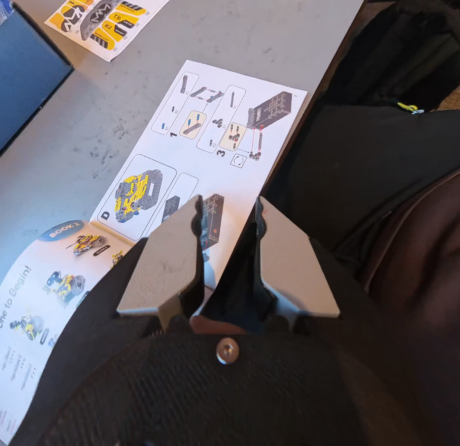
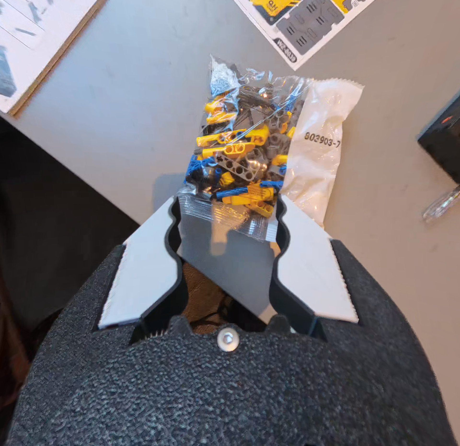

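My left gripper (image 1: 229, 205) is open and empty, hovering over the near edge of an open instruction booklet (image 1: 199, 140) that lies on the grey table (image 1: 224, 36). The booklet's left page curls up (image 1: 49, 272). My right gripper (image 2: 226, 205) is open and empty, its tips just short of the near sealed end of a clear plastic bag (image 2: 249, 147) full of yellow, blue and grey building parts. The bag lies flat on the grey table (image 2: 137, 85), with a white printed panel (image 2: 321, 145) on its right side.
A yellow and grey sticker sheet (image 1: 99, 18) lies at the back, seen also in the right wrist view (image 2: 303, 16). A dark blue box (image 1: 25, 68) stands at left. A booklet corner (image 2: 42, 36) lies at left, a black box (image 2: 445, 140) at right. The table edge (image 1: 311, 125) borders dark bags (image 1: 398, 60). Some 30 centimeters of space lies between my two pairs of fingers.
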